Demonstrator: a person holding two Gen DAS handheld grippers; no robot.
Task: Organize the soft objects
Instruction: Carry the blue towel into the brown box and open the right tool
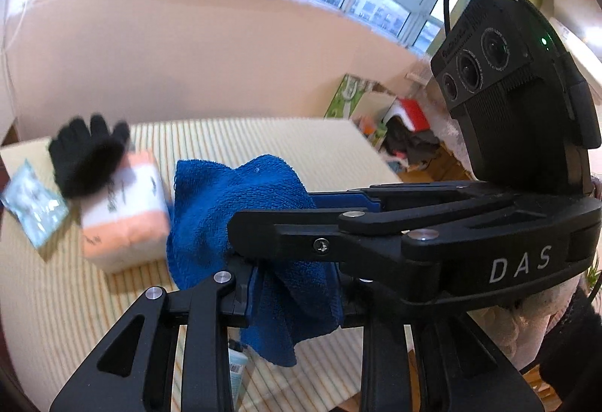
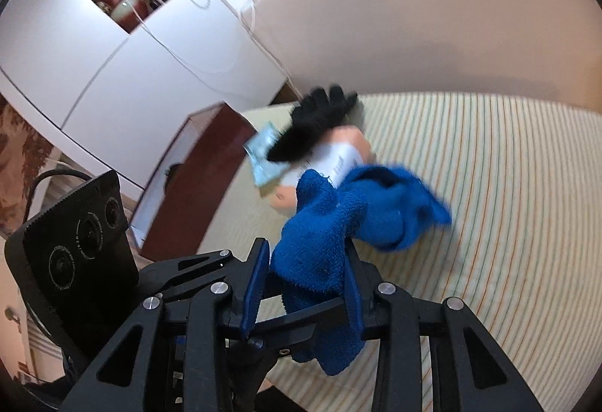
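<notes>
A blue terry cloth [image 1: 259, 224] hangs between both grippers above the striped table. My left gripper [image 1: 293, 299] is shut on its lower part. My right gripper [image 1: 301, 220] crosses the left wrist view from the right and is shut on the cloth's other end. In the right wrist view the right gripper [image 2: 304, 284] pinches the cloth [image 2: 338, 231] between its blue pads [image 2: 254, 284]. A black glove [image 1: 86, 152] lies on an orange-and-white soft pack [image 1: 128, 220]; both show in the right wrist view, the glove [image 2: 316, 122] over the pack [image 2: 338, 160].
A clear plastic packet [image 1: 34, 205] lies left of the pack. A tube [image 1: 237, 370] lies under the left gripper. A dark red box [image 2: 195, 178] stands beside the table's left edge. The striped tabletop [image 2: 508, 205] spreads to the right. Clutter sits past the far right corner.
</notes>
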